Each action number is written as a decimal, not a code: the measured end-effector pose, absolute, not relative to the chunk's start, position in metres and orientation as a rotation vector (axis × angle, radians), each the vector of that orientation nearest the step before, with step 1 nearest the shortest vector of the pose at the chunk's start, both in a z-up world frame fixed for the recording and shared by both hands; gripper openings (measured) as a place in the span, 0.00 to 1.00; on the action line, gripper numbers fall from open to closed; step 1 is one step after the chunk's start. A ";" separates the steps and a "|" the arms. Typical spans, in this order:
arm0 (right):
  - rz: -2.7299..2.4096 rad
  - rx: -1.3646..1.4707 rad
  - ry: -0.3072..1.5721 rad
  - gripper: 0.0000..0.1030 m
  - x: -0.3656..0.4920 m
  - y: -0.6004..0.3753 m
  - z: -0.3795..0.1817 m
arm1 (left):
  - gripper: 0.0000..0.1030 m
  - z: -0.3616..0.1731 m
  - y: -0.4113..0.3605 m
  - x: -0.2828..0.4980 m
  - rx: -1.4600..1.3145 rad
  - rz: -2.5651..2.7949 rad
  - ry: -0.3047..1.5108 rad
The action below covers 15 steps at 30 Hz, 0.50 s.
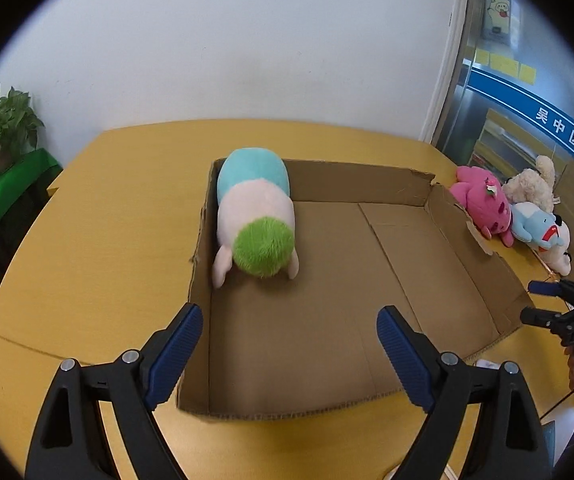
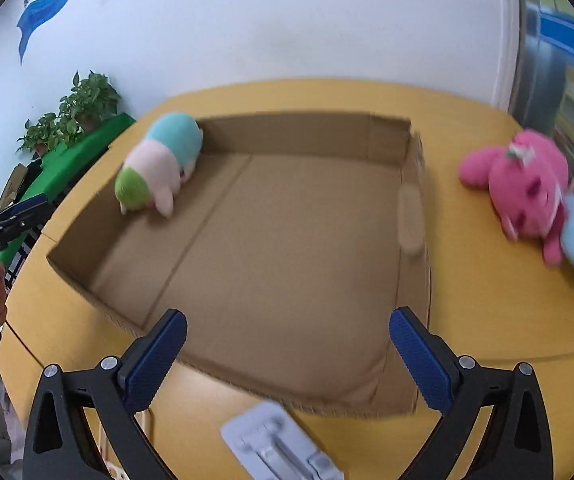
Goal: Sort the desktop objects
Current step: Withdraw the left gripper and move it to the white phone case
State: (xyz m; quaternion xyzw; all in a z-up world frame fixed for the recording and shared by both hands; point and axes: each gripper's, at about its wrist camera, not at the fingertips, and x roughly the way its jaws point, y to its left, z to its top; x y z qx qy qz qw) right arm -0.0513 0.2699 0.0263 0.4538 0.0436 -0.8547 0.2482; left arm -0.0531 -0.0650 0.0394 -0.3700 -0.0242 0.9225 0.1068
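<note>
Lying in the box (image 1: 407, 184): one plush (image 1: 255, 216); beside it, three toys (image 1: 519, 208).

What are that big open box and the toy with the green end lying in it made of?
The box looks like plain brown corrugated cardboard, matte: its cut front edge shows the fluted layers and the floor has fold creases. The toy looks like soft plush fabric, probably stuffed: its green end is visibly fuzzy, while the pink and blue parts have a shorter nap.
</note>
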 end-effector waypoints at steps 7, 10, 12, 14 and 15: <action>-2.357 1.235 0.121 1.00 -0.065 0.282 0.000 | 0.87 0.006 -0.052 -0.049 -1.176 2.684 0.022; -2.366 1.216 0.215 1.00 -0.057 0.278 -0.004 | 0.87 -0.010 -0.054 -0.048 -1.255 2.629 -0.052; -2.369 1.207 0.223 1.00 -0.056 0.283 -0.008 | 0.87 -0.012 -0.056 -0.041 -1.246 2.627 -0.065; -2.367 1.207 0.186 1.00 -0.058 0.291 -0.008 | 0.87 -0.012 -0.055 -0.035 -1.241 2.610 -0.055; -2.367 1.207 0.177 1.00 -0.055 0.293 -0.006 | 0.87 -0.011 -0.054 -0.033 -1.239 2.603 -0.052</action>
